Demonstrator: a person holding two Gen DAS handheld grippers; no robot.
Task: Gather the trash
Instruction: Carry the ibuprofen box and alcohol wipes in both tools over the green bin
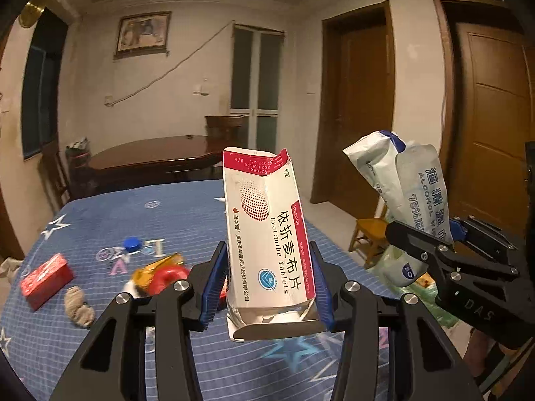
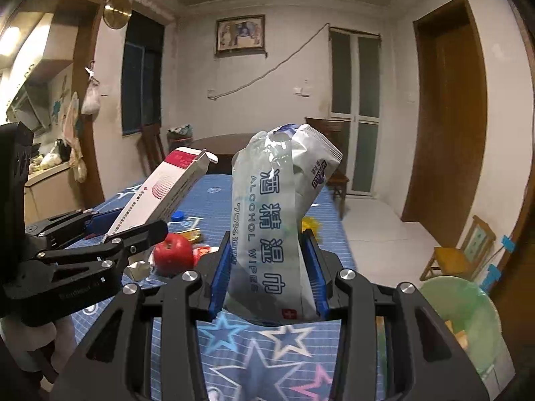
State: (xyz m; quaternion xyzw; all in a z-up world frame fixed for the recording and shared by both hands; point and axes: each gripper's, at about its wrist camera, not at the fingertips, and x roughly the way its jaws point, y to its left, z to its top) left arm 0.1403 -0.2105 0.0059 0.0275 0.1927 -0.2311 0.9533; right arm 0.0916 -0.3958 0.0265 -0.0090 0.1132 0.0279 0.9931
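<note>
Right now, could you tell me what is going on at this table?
A person is collecting trash with two tools. The left hand-held gripper is shut on an empty tablet box, held upright above the blue star-print tablecloth. The right hand-held gripper is shut on an alcohol wipes packet. A green bin sits low on the right. A red box, blue bottle cap and apple lie on the table.

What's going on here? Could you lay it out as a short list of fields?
left gripper: shut on a white-and-red tablet box, held upright
right gripper: shut on an alcohol wipes pack
table: blue star-patterned cloth
still on table: red box, blue bottle cap, apple
bin: green bag, right of table
</note>
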